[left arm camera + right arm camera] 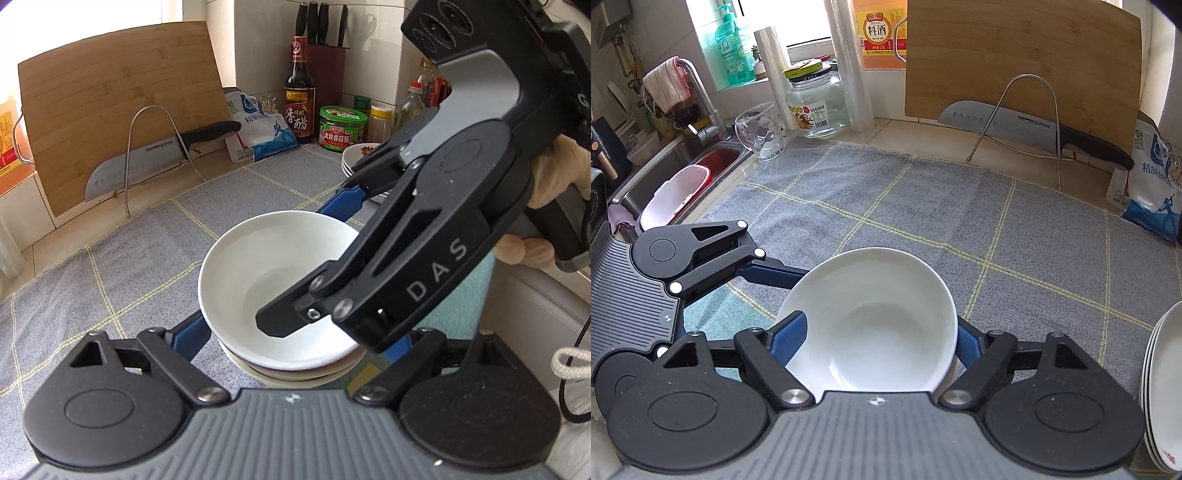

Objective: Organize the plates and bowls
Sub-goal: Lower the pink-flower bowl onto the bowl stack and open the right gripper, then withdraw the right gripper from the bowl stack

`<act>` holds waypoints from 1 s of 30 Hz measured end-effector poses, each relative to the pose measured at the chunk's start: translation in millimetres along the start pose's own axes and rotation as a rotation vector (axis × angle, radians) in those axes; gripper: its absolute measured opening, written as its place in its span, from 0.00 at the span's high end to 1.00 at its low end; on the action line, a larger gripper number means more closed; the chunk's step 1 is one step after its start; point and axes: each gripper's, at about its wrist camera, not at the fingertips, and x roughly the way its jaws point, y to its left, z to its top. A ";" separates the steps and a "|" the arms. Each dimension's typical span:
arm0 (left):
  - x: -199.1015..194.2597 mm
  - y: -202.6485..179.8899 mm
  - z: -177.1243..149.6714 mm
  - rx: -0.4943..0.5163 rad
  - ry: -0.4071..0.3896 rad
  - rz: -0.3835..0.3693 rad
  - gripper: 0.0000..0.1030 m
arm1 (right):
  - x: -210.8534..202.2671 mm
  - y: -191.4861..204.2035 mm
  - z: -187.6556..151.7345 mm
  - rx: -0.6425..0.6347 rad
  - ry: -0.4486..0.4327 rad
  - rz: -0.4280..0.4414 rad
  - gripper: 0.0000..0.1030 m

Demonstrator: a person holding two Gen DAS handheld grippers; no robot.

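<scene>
- The worktop (916, 136) is laid with a grey checked cloth (923, 206). The cloth lies under the bowl (871, 317), probably to soften and steady crockery as it is set down.
- A board (1015, 55) is leaned against the wall well beyond the bowl. It is propped upright by a wire rack (1030, 75), so the space around the bowl is left free.
- The right claw (879, 336) is spread wide over the bowl. One finger is dipped inside the bowl at one wall and the other is passed outside the opposite wall. No pinch on the rim can be made out. It is judged that the bowl is either just being let go or about to be taken.
- The left claw (295, 336) is also held wide apart, its fingers flanking the bowl at stack height. Whether the pads touch cannot be told. It is judged to be placed there to keep the pile from shifting while the right claw works.
- The bowl is seated in the top of a pile of like bowls (295, 373), whose rims are seen just beneath it. Nesting by kind appears to be the aim.
- A pile of plates (1163, 387) is kept near the bowl, to its right in the right wrist view and apart from it. Plates and bowls are thus sorted into separate stacks.
- A knife (1015, 123) is rested across the rack beyond the bowl, out of reach of the work.
</scene>
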 end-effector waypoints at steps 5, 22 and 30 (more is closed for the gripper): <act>-1.3 1.9 -1.7 -0.004 0.001 -0.007 0.09 | -1.2 4.1 -1.2 -0.031 -0.015 -0.018 0.00; -21.5 20.3 -8.1 -0.012 -0.045 -0.057 0.03 | -31.5 19.5 -9.1 -0.255 -0.065 -0.170 0.00; -22.5 31.7 -15.1 -0.024 -0.017 -0.070 0.03 | -37.7 22.9 -19.5 -0.237 -0.053 -0.181 0.00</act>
